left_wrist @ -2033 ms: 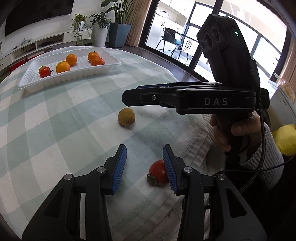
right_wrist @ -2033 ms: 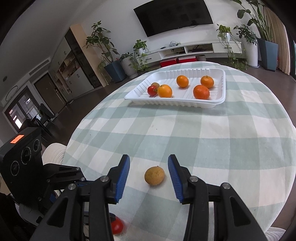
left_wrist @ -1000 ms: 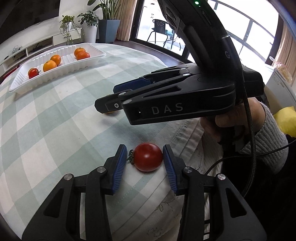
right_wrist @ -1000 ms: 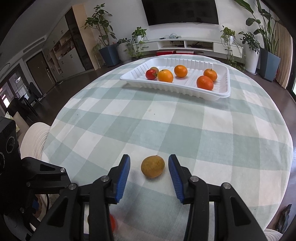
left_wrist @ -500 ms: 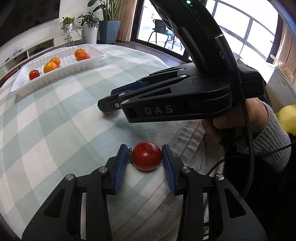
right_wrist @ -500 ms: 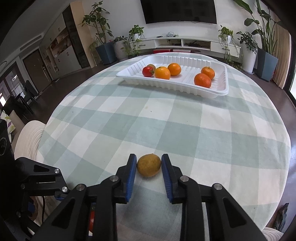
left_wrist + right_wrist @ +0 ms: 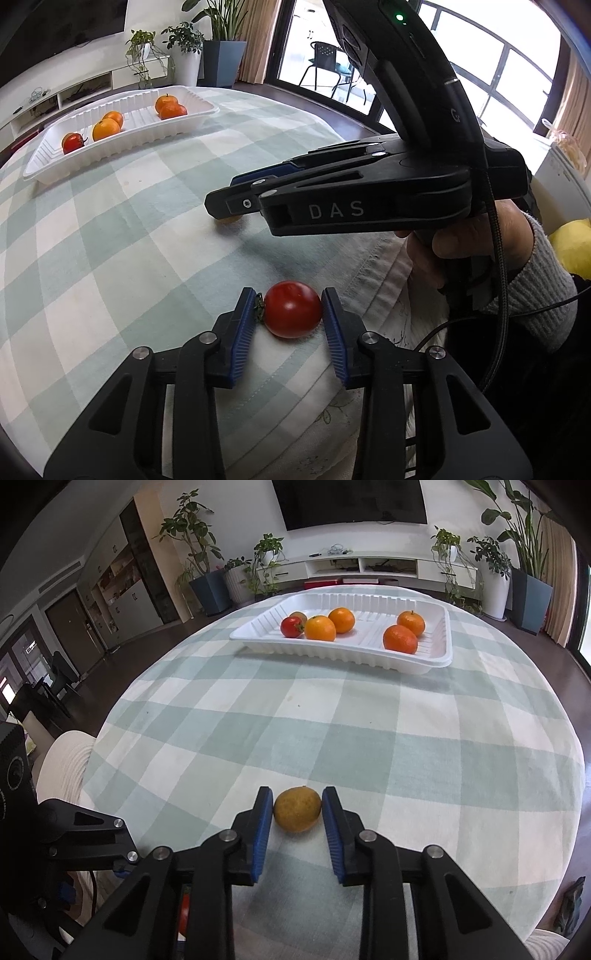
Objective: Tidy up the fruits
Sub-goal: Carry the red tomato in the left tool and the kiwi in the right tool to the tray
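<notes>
Resting near the bench's near edge, the red tomato (image 7: 293, 309) is bracketed by the left tool (image 7: 290, 325). Its jaws are drawn in to the fruit's sides, with the stem end against one pad, so it is judged gripped. Thin skin and soft flesh call for light pressure across the widest part, away from the stem. The brown fruit (image 7: 297, 809), a little farther in from that edge, is clamped between the pads of the right tool (image 7: 297, 825). It looks firmer, light and round, so it may roll. Toward the far edge, the white tray (image 7: 439, 661) holds other fruits.
</notes>
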A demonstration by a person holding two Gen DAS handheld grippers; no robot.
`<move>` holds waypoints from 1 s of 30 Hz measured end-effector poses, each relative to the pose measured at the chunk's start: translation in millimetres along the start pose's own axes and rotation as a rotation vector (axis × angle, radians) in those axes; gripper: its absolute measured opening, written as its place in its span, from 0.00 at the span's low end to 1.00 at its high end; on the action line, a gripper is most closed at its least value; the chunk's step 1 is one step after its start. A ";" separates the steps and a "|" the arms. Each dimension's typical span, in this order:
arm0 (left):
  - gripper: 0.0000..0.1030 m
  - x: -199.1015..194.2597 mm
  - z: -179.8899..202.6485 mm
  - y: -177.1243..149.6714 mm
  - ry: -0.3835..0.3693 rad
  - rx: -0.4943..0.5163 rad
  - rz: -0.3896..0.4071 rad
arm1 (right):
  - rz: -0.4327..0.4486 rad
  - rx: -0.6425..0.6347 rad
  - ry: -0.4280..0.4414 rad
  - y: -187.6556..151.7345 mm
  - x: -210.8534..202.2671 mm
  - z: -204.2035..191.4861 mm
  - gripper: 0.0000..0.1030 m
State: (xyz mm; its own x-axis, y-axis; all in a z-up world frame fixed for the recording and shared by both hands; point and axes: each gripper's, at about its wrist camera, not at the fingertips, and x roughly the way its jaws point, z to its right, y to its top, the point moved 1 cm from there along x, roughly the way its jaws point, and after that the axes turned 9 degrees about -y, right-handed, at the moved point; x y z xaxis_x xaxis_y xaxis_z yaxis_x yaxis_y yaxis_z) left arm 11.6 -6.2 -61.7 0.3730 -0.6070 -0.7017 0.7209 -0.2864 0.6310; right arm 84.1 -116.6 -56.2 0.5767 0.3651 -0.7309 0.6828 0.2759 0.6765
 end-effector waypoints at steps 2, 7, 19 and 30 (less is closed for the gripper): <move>0.33 0.0 -1.5 0.6 0.003 -0.003 0.003 | 0.000 0.003 0.001 0.3 -0.4 0.6 0.29; 0.33 -4.2 -1.8 -0.8 0.005 -0.013 0.011 | 0.005 0.017 0.006 0.5 -2.1 2.7 0.29; 0.33 -10.5 -7.2 -0.4 0.017 -0.041 0.032 | 0.012 0.030 0.005 1.5 -3.7 4.7 0.29; 0.33 -16.9 -19.0 4.3 0.044 -0.083 0.059 | 0.022 0.045 0.010 3.4 -4.4 6.5 0.29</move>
State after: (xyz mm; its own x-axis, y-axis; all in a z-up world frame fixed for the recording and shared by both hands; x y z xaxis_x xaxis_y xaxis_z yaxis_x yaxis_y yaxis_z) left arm 19.6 16.9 -53.5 0.4399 -0.5875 -0.6792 0.7423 -0.1877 0.6432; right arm 86.8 -123.0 -51.2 0.5877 0.3796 -0.7145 0.6893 0.2275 0.6878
